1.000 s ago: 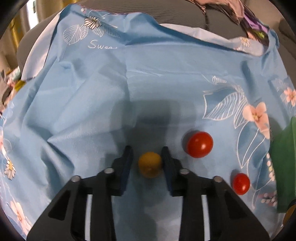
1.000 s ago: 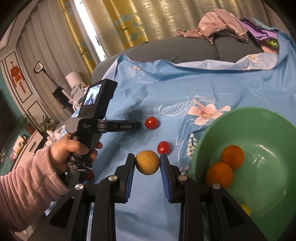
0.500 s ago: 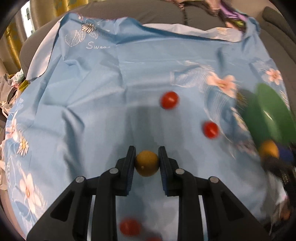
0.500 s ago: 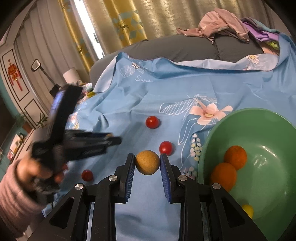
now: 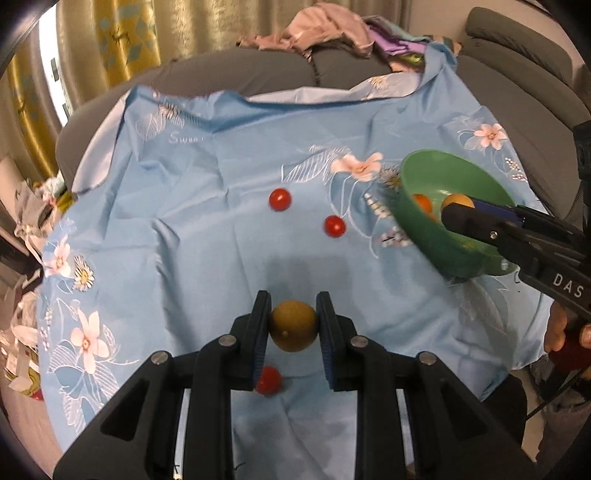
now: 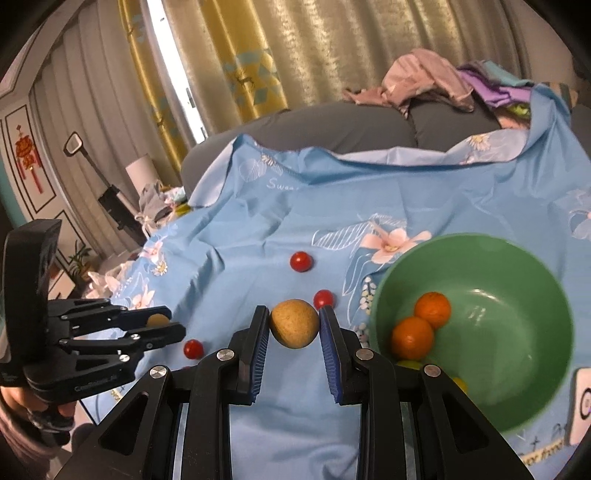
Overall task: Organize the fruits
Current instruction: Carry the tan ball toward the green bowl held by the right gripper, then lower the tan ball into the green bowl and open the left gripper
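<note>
My left gripper (image 5: 293,308) is shut on a yellow-brown round fruit (image 5: 294,332), held above the blue flowered cloth (image 5: 184,240). My right gripper (image 6: 294,314) is shut on a tan round fruit (image 6: 294,332), just left of the green bowl (image 6: 517,332). Two oranges (image 6: 432,309) and small yellow-green fruits (image 6: 410,363) lie in the bowl. In the left wrist view, the right gripper (image 5: 456,206) shows against the opening of the bowl (image 5: 436,251). Three red tomatoes lie on the cloth (image 6: 300,261) (image 6: 323,298) (image 6: 193,349). The left gripper (image 6: 162,325) hangs at the left in the right wrist view.
The cloth covers a grey sofa (image 5: 258,74), with a heap of clothes (image 5: 325,29) on its back. Yellow curtains (image 6: 258,55) hang behind. Clutter sits beyond the cloth's left edge (image 5: 26,206). A hand (image 5: 561,328) holds the right gripper's handle.
My left gripper closed on its fruit, lifted it off the cloth and drew back, bringing the bowl and right gripper into its view. The right gripper rose a little with its fruit.
</note>
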Motion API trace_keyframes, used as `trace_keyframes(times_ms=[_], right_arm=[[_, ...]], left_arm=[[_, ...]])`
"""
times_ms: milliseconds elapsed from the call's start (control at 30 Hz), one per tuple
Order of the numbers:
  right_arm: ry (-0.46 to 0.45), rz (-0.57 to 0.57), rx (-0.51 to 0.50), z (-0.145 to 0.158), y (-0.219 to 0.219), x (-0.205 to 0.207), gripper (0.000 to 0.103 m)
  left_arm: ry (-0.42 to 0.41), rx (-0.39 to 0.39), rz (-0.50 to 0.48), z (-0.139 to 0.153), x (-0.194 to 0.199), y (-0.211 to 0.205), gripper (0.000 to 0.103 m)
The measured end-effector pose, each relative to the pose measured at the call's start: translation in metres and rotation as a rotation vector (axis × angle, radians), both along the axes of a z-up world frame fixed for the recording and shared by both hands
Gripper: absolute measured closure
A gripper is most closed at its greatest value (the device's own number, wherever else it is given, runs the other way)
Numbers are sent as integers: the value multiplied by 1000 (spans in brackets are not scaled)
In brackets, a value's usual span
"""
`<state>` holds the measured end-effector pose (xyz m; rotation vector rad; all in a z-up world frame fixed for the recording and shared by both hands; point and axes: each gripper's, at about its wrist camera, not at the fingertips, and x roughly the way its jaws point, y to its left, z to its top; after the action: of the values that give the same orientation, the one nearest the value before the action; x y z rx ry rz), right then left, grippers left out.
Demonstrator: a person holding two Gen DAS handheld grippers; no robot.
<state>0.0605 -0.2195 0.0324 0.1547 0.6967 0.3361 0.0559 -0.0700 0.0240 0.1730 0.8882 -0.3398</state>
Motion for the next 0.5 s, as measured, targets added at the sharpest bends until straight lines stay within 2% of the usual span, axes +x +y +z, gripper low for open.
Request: trace_keyframes(times_ms=[200, 500], right_arm=[[-37, -37, -9, 15, -11, -18, 74], [-55, -120, -29, 20, -38, -33, 74]], left_arm=[[-38, -22, -43, 21, -17, -12, 78], [-75, -34, -124, 40, -17, -47, 78]])
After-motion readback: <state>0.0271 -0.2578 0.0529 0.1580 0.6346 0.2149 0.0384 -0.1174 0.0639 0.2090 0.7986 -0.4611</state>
